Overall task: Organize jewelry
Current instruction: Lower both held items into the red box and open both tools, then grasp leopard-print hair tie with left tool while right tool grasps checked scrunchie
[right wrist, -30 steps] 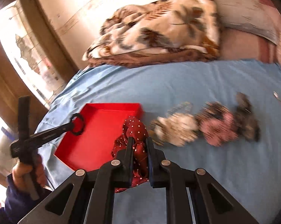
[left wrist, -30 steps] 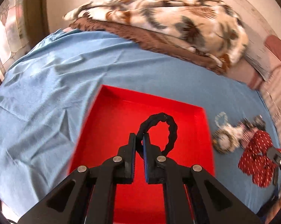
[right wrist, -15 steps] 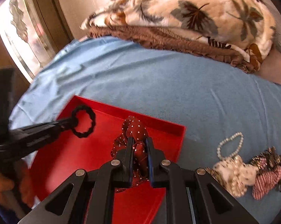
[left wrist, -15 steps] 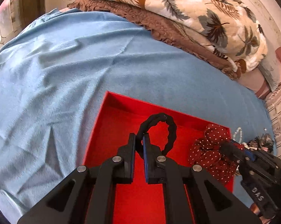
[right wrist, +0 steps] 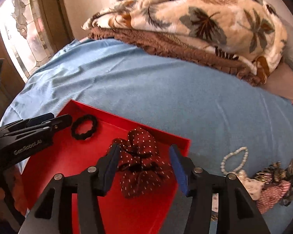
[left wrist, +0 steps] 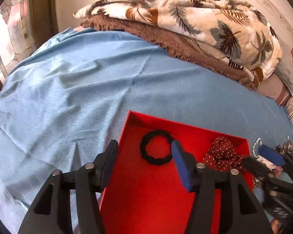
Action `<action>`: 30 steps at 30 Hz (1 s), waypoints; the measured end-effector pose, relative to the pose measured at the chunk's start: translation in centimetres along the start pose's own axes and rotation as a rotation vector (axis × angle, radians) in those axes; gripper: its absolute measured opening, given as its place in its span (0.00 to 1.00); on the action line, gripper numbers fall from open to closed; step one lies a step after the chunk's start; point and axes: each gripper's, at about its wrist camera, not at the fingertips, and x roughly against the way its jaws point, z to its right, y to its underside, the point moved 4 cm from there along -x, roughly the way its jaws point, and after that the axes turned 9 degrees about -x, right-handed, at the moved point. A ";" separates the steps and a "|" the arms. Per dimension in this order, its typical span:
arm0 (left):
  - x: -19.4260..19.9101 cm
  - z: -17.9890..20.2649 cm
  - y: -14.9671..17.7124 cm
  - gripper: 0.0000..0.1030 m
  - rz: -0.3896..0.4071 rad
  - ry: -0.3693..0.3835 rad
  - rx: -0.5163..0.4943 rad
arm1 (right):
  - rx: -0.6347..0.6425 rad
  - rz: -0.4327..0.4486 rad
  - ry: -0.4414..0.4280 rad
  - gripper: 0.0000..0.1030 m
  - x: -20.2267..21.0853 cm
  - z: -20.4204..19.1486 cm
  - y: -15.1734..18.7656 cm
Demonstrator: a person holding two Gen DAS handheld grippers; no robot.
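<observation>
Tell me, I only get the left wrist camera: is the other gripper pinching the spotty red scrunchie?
Observer: No. The right gripper's jaws are opening, and the spotty scrunchie lies loose between them in the red tray.
Operator: What are those white beads at my edge?
Observer: A white bead bracelet, a whole loop lying flat on the blue sheet, outside the tray.
Operator: Is anything else waiting there?
Observer: Yes, a heap of scrunchies just past the bracelet: cream, pink and dark ones bunched together.
</observation>
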 end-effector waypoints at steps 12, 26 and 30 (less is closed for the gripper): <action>5.6 4.6 2.7 0.56 0.126 0.040 -0.054 | -0.082 0.065 0.153 0.70 11.5 13.5 9.2; 8.3 17.0 6.0 0.63 0.079 0.124 -0.221 | -0.341 0.103 0.153 0.70 14.2 28.0 13.8; 6.1 20.6 5.1 0.63 0.030 0.166 -0.247 | -0.347 0.113 0.084 0.70 12.7 28.0 13.9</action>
